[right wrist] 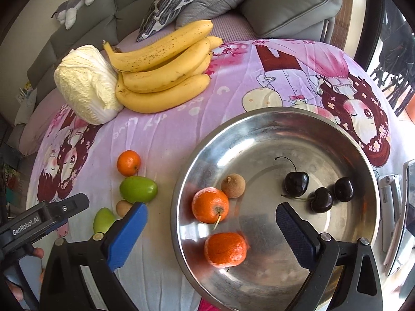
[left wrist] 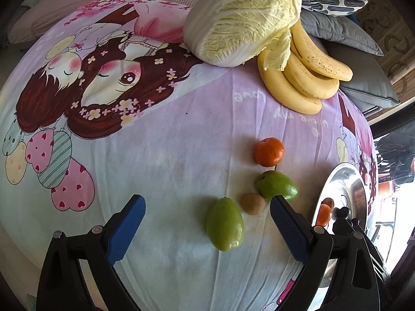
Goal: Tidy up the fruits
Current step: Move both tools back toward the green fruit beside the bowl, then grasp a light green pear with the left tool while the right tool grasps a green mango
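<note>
A steel bowl (right wrist: 337, 140) holds two tangerines (right wrist: 210, 204), a brown longan (right wrist: 233, 185) and three dark cherries (right wrist: 297, 182). My right gripper (right wrist: 211, 220) is open and empty, low over the bowl's near side. Left of the bowl on the cloth lie a tangerine (left wrist: 269, 152), two green fruits (left wrist: 225, 224) and a small brown longan (left wrist: 253, 203). My left gripper (left wrist: 207, 217) is open and empty, with the nearer green fruit between its fingers. The left gripper also shows in the right wrist view (right wrist: 52, 215). The bowl's rim (left wrist: 337, 178) shows at the right of the left wrist view.
A napa cabbage (left wrist: 243, 18) and a bunch of bananas (left wrist: 303, 77) lie at the far side of the cartoon-print cloth (left wrist: 160, 140). Grey sofa cushions (right wrist: 290, 7) stand behind. A white-and-grey object (right wrist: 394, 207) lies right of the bowl.
</note>
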{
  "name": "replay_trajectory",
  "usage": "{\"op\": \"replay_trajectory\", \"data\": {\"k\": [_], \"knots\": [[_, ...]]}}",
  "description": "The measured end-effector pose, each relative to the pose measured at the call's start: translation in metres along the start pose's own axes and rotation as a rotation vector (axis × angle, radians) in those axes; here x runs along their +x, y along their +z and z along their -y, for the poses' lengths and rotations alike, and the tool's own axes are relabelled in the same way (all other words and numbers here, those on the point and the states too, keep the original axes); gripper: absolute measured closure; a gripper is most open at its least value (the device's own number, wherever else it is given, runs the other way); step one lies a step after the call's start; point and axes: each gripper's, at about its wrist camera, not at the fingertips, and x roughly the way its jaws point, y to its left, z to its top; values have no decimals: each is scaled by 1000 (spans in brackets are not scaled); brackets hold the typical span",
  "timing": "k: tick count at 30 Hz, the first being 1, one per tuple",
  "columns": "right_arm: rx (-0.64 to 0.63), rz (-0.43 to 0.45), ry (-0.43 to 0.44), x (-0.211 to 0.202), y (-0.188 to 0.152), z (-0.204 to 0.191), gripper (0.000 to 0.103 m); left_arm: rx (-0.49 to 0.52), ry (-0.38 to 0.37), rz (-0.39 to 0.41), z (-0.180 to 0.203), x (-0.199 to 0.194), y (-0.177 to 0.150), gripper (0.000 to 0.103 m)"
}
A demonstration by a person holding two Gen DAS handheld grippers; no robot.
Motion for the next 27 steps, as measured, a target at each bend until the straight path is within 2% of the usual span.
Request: {"op": "replay_trajectory", "data": {"k": [3, 8, 13, 16, 20, 22, 24, 27], "knots": [[-33, -2, 1, 1, 3, -13, 16, -10, -35, -13, -5, 3, 0, 6], [-54, -26, 21, 8, 6, -29, 24, -28, -65, 5, -11, 5, -2, 6], [-65, -41, 30, 13, 9, -41, 24, -65, -87, 41, -22, 2, -2, 6], [-52, -53, 50, 16, 12, -44, 27, -86, -114, 27, -29, 4, -2, 6], [-50, -62, 68, 17, 19, -52, 30, -71, -66, 20, -28, 6, -4, 6], [-43, -76, 85, 19, 23, -56, 30, -73, -79, 8, -28, 8, -5, 6], [-39, -97, 90, 23, 26, -59, 35, -78, -92, -9, -29, 11, -8, 8], [-33, -134, 94, 30, 29, -64, 38, -73, -109, -28, -29, 15, -12, 11]]}}
